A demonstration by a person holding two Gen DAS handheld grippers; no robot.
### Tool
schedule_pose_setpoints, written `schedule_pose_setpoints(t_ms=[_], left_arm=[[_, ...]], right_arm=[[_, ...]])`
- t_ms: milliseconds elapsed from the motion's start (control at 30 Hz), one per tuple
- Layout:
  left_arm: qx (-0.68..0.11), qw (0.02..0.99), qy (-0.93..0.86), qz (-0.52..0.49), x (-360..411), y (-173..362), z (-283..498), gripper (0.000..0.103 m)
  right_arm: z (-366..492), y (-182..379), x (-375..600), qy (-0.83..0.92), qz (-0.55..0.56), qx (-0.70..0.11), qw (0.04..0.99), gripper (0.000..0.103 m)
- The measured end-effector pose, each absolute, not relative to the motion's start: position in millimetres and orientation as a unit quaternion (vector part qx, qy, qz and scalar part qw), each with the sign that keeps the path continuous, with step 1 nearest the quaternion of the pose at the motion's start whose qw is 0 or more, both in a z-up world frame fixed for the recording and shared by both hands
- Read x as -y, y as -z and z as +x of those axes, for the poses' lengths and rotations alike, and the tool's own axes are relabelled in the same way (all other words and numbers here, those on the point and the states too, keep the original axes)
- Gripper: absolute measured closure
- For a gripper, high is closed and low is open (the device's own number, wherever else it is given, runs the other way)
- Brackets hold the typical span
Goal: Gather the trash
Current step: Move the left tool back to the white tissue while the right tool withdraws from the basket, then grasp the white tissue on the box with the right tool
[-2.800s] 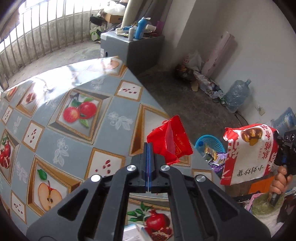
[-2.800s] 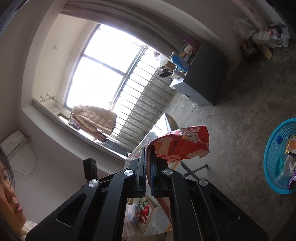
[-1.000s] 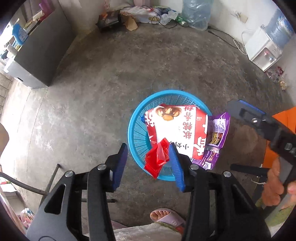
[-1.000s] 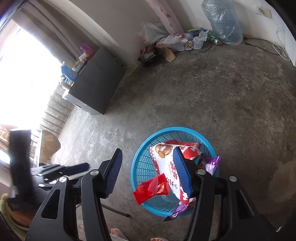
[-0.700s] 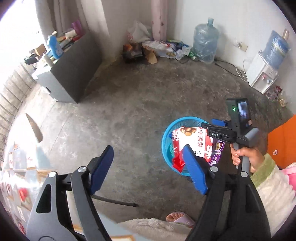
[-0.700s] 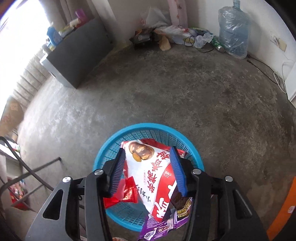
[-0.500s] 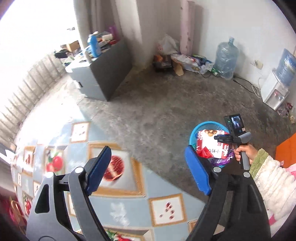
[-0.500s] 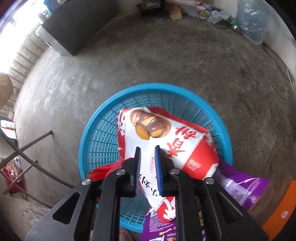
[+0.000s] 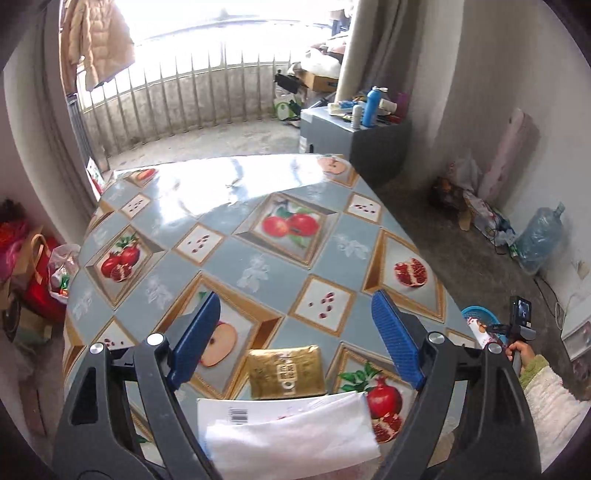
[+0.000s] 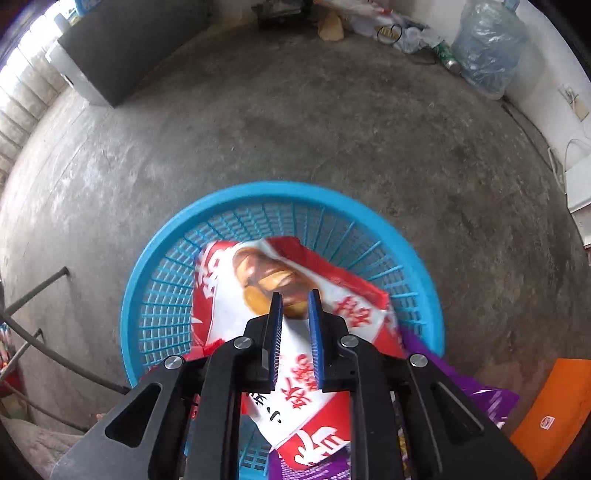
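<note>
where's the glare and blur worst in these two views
Left wrist view: the window is blown out white, with sheen washing out the tablecloth at its far end. Right wrist view: evenly lit, though the blue basket rim is slightly smeared; fisheye bends both.

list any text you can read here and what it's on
"LO…" in pale letters, upside down, rest unclear: gold packet on the table.
Barcode, digits too small: white paper.
Large red Chinese characters, blurred: red-and-white snack bag in the blue basket.
Small logo, unreadable: orange box.
</note>
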State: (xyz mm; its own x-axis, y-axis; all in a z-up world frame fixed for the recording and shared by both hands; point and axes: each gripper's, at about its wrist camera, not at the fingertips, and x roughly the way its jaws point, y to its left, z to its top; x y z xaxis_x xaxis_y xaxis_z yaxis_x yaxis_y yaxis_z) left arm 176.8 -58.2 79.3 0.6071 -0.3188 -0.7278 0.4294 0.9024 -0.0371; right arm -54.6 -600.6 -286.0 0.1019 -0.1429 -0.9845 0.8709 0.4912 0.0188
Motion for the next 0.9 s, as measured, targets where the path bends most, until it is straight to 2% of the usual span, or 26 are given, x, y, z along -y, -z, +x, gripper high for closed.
schedule_pose_setpoints(t_ms=[233,367,467,600,667,800,900], left_arm=[[-0.392,0.902,0.175,0.055,13.0,-69.6,181.9,0.023],[-0.394,0.902,0.173,0.041,-3.5,-63.7,182.3,0.024],[-0.387,0.905,0.17,0.037,-13.3,-62.9,179.0,0.024],[-0.378,0.909,0.177,0.025,-25.1,-61.5,173.3,0.024],[-0.377,0.908,0.181,0.019,-30.5,-59.3,170.1,0.024],[-0.373,0.909,0.184,0.009,-43.8,-55.4,161.7,0.024],[-0.375,0.908,0.186,-0.002,-53.9,-50.0,154.4,0.024]], right_arm=[[-24.4,334.6,585.4,0.361,0.335,-0.597,0.633,0.088],[-14.4,333.1,582.7,0.353,0.319,-0.618,0.626,0.088],[-15.7,301.2,583.3,0.363,0.307,-0.594,0.649,0.087],[-29.3,246.4,587.7,0.387,0.294,-0.544,0.684,0.076],[-37.8,214.6,588.2,0.405,0.285,-0.516,0.699,0.074],[-55.8,139.3,573.4,0.42,0.274,-0.445,0.742,0.073],[-58.6,76.2,528.5,0.385,0.28,-0.387,0.79,0.065]])
